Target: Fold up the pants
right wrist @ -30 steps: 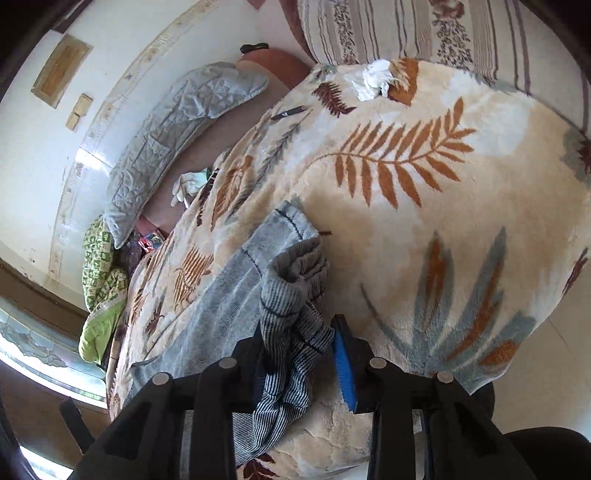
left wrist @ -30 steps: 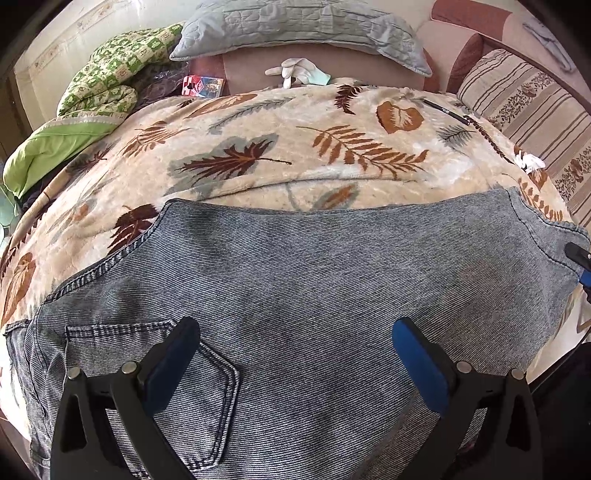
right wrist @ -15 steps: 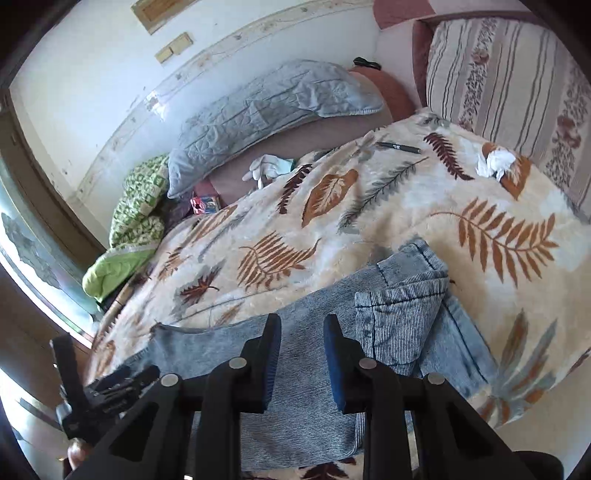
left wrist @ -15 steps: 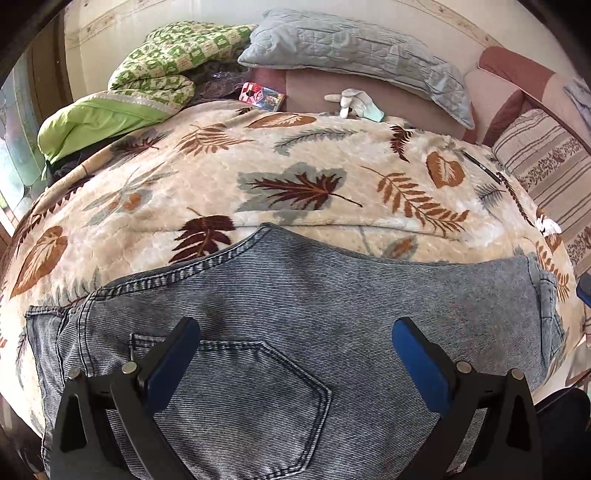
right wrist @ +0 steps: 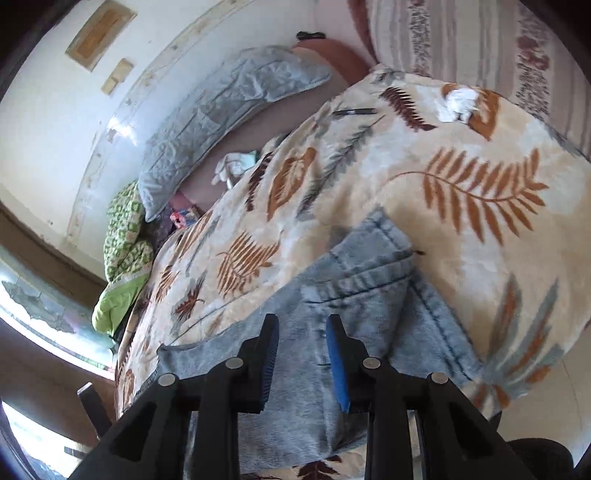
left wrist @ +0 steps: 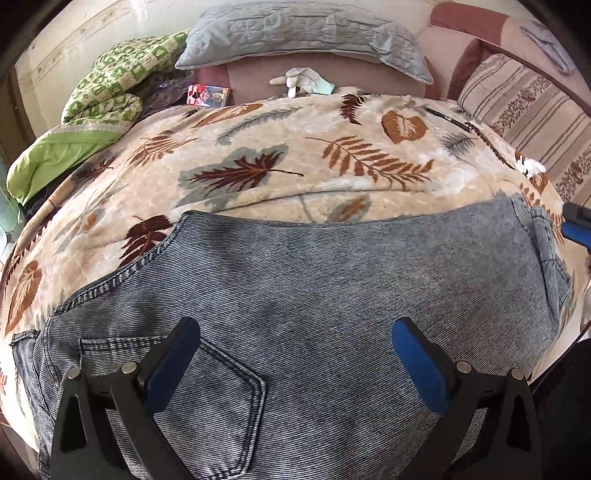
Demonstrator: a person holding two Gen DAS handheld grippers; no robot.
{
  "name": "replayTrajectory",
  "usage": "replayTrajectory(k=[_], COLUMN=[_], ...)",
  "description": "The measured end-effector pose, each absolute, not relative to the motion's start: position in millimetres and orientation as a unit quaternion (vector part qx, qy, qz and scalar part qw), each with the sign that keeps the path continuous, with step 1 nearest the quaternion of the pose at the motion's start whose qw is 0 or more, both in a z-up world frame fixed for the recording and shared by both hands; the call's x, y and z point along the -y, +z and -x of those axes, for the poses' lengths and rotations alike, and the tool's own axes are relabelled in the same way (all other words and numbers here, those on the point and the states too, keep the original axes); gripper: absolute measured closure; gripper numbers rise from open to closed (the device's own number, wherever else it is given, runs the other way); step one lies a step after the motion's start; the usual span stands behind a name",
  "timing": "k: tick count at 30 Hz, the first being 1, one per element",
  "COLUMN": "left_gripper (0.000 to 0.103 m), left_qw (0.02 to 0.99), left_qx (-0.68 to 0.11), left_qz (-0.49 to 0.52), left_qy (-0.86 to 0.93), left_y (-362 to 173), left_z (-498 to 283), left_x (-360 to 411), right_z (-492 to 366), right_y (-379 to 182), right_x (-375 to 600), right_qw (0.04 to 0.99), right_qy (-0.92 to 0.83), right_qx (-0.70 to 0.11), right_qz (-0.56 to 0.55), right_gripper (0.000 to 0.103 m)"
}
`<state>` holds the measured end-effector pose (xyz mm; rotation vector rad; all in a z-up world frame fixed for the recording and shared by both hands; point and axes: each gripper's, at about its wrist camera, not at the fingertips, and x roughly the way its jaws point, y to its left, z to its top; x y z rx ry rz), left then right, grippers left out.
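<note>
Fingers (left wrist: pixel 417 354) on my left gripper (left wrist: pixel 295 350) stand spread wide with nothing between them, hovering over the jeans (left wrist: pixel 314 295) near the back pocket (left wrist: pixel 207 387). On my right gripper (right wrist: pixel 301 354) I see a narrow gap that has just widened a little, with no cloth caught in it. Ahead of and beneath both sets of fingers, the jeans lie flat on the leaf-print blanket (left wrist: pixel 258 155), one hem end (right wrist: pixel 373 273) folded over. Beyond them sits a grey pillow (left wrist: pixel 303 33).
</note>
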<state>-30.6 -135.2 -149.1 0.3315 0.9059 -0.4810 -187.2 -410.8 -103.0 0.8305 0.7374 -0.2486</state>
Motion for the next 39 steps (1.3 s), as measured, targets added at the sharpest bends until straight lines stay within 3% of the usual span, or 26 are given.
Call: replayTrajectory(k=[7, 17, 18, 19, 21, 30, 32, 34, 39], left_gripper=[0.000, 0.000, 0.000, 0.000, 0.000, 0.000, 0.000, 0.000, 0.000], left_qw=[0.858, 0.858, 0.857, 0.856, 0.856, 0.855, 0.855, 0.856, 0.860], left_qx=[-0.435, -0.427, -0.427, -0.426, -0.424, -0.424, -0.424, -0.423, -0.426], left_qz=[-0.169, -0.157, -0.162, -0.165, -0.163, -0.154, -0.153, -0.151, -0.129], left_qy=[-0.214, -0.236, -0.238, -0.240, -0.246, -0.255, -0.256, -0.256, -0.249], left_y=[-158, -148, -150, -151, -151, -151, -151, -149, -144], left_z=[26, 32, 33, 34, 35, 32, 32, 32, 23], left_x=[130, 131, 133, 134, 135, 136, 136, 134, 124], right_z=[128, 222, 228, 231, 230, 201, 198, 196, 186], right_y=[-148, -140, -139, -139, -143, -176, -174, -168, -142], right_x=[383, 471, 480, 488, 502, 499, 490, 483, 456], right_qw=[0.815, 0.789, 0.788, 0.786, 0.784, 0.765, 0.773, 0.780, 0.812], right_qy=[-0.104, -0.190, -0.191, -0.190, -0.181, -0.048, -0.056, -0.050, -0.063], right_qx=[-0.436, -0.403, -0.399, -0.396, -0.401, -0.446, -0.453, -0.445, -0.427], right_qz=[-0.366, -0.422, -0.429, -0.435, -0.439, -0.462, -0.441, -0.438, -0.392], right_gripper=[0.069, 0.067, 0.062, 0.045, 0.036, 0.036, 0.043, 0.070, 0.077])
